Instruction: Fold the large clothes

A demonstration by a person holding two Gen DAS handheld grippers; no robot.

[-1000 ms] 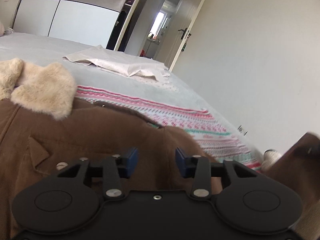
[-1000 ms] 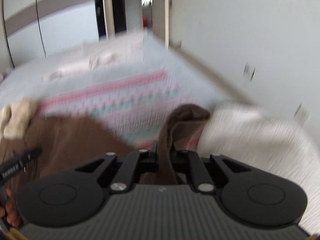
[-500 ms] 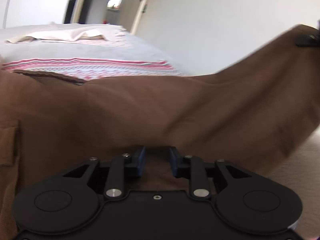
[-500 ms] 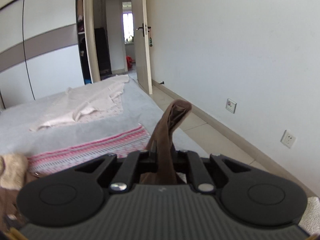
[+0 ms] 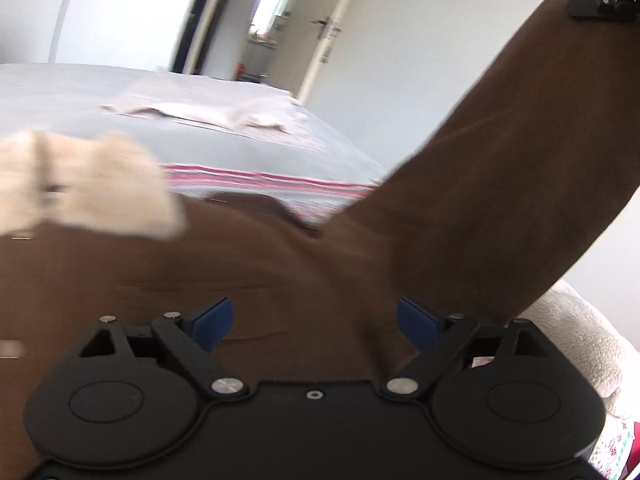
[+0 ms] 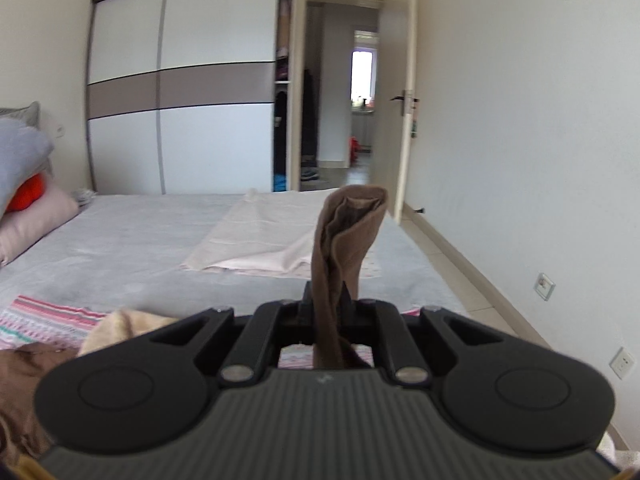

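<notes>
The fold is barely begun. The brown coat [image 5: 248, 264] lies spread on the bed [image 5: 80, 120], its cream fur collar [image 5: 88, 192] toward the far side of the body, and no layer of it looks doubled over yet. One sleeve [image 5: 500, 184] is raised off the bed: the right hand-held gripper [image 6: 327, 312] is clenched on the sleeve's cuff [image 6: 352, 232], which sticks up between its closed fingers, and in the left wrist view that sleeve runs as a taut brown band up and away from the coat body to the gripper at the upper right. The left hand-held gripper [image 5: 316, 320] hovers low over the coat body, near the sleeve's root, with its blue pads [image 5: 212, 318] spread wide and nothing between them. Beyond the coat, further up the bed, a pale cloth [image 6: 260, 240] lies flat, and a striped blanket [image 5: 260, 180] shows just past the coat's edge. Still to do, by my reading: lay the sleeve across the body, do the other sleeve, then fold the body.

Against half a second ago, the left jaws, then nearly closed over the brown fabric, now stand wide apart, and the fur collar is back in view. The right grip on the cuff is unchanged, though it is carried higher above the bed.
</notes>
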